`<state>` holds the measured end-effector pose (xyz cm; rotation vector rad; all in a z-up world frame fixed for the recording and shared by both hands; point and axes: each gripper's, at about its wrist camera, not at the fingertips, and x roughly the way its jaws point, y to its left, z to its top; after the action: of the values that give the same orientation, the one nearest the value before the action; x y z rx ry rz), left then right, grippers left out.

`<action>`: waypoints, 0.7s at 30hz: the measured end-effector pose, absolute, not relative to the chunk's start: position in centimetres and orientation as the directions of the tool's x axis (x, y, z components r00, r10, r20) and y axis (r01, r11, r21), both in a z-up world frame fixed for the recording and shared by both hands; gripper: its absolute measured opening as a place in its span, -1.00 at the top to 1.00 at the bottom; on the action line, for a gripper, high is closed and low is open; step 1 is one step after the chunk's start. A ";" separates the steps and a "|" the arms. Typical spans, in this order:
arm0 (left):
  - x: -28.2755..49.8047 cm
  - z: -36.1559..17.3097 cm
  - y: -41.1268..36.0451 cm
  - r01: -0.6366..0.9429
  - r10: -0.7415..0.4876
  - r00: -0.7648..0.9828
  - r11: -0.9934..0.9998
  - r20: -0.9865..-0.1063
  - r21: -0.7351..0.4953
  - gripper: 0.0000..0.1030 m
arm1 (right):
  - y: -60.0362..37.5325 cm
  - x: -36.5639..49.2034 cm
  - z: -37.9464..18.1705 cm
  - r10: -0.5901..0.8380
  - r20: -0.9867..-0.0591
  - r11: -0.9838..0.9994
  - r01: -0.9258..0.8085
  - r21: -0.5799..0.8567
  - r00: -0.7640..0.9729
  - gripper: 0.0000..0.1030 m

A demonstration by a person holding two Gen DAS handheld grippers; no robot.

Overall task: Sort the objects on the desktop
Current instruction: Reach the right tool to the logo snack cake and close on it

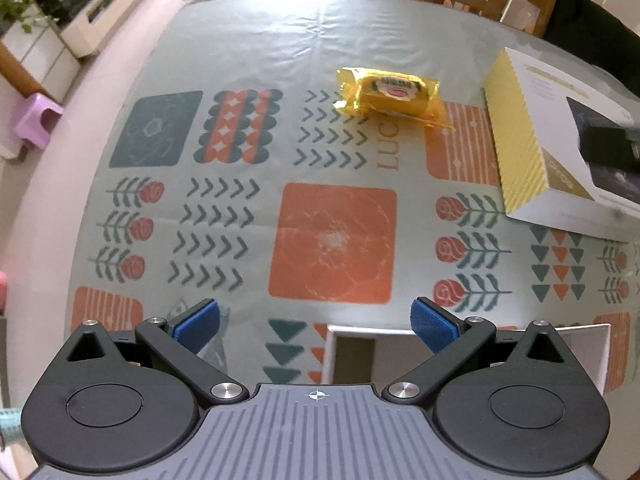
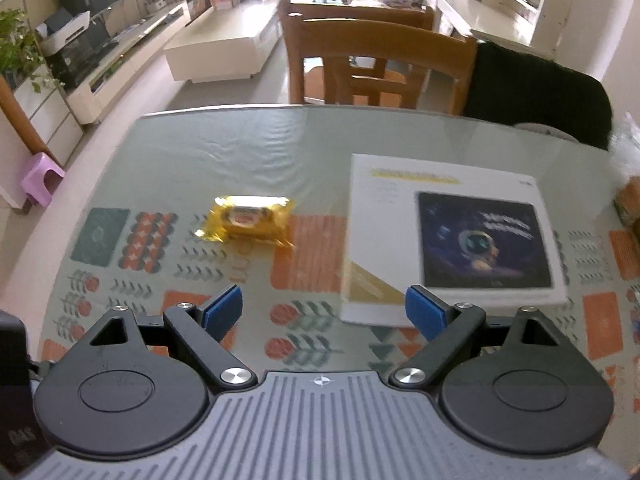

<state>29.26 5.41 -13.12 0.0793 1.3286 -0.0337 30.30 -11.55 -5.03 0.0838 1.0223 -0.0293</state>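
Observation:
A yellow wet-wipes pack (image 1: pixel 390 96) lies on the patterned tablecloth (image 1: pixel 248 60), far ahead of my left gripper (image 1: pixel 316 328), which is open and empty. The pack also shows in the right wrist view (image 2: pixel 246 220), ahead and left of my right gripper (image 2: pixel 324 312), open and empty too. A flat white-and-yellow box (image 1: pixel 524 140) with a dark picture lies at the right; in the right wrist view the box (image 2: pixel 452 236) sits just beyond the right finger. A white open container (image 1: pixel 356 356) sits under the left gripper.
Wooden chairs (image 2: pixel 376 60) stand at the table's far edge, one draped with a dark cloth (image 2: pixel 536 96). A purple stool (image 2: pixel 40 180) stands on the floor at the left. A brown object (image 2: pixel 630 204) lies at the table's right edge.

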 end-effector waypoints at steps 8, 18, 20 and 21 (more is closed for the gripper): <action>31.6 -14.8 8.4 0.093 -0.005 0.219 0.996 -0.976 0.016 -1.00 | -7.6 35.2 -6.1 0.049 -0.863 0.994 0.061 0.092 0.503 -1.00; 35.3 -16.9 11.4 0.101 0.011 0.200 0.994 -0.980 0.032 -1.00 | -4.3 40.7 -9.5 0.041 -0.895 0.997 0.042 0.067 0.444 -1.00; 36.3 -17.4 12.4 0.096 0.018 0.197 0.995 -0.980 0.038 -1.00 | -4.4 41.7 -10.3 0.045 -0.898 0.996 0.049 0.074 0.438 -1.00; 36.8 -17.6 12.8 0.093 0.020 0.195 0.995 -0.981 0.038 -1.00 | -4.5 42.2 -10.9 0.048 -0.900 0.995 0.059 0.081 0.432 -1.00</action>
<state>36.78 12.76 -17.60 0.0963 1.3737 -0.0516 42.15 -4.47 -10.89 0.1055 1.1244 -0.0066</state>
